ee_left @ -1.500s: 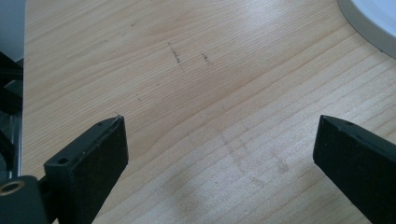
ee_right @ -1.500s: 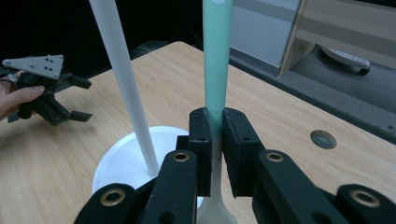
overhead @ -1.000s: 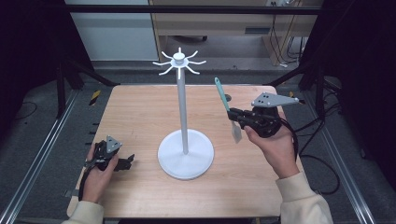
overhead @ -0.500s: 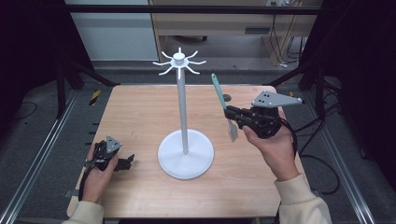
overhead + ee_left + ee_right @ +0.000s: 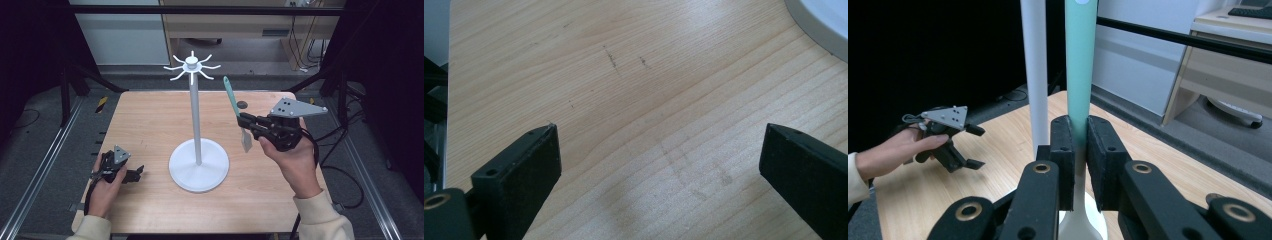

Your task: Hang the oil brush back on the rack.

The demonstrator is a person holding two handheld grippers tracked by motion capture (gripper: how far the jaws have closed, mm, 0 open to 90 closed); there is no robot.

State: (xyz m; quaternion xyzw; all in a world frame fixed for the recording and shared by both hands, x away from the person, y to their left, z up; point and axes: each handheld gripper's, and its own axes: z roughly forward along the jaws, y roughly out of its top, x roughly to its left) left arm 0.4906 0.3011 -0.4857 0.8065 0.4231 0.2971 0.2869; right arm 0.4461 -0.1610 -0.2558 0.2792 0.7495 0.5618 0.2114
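Since a second ago my right gripper [image 5: 248,121] has carried the spatula [image 5: 235,111] a little closer to the stand [image 5: 196,117], toward nine o'clock. My left gripper [image 5: 131,172] rests on the counter [image 5: 145,120] at seven o'clock of the base, fingers spread, out of the way. The right fingers [image 5: 1063,160] pinch the spatula's handle upright, its hanging end raised toward the hooks [image 5: 192,67].
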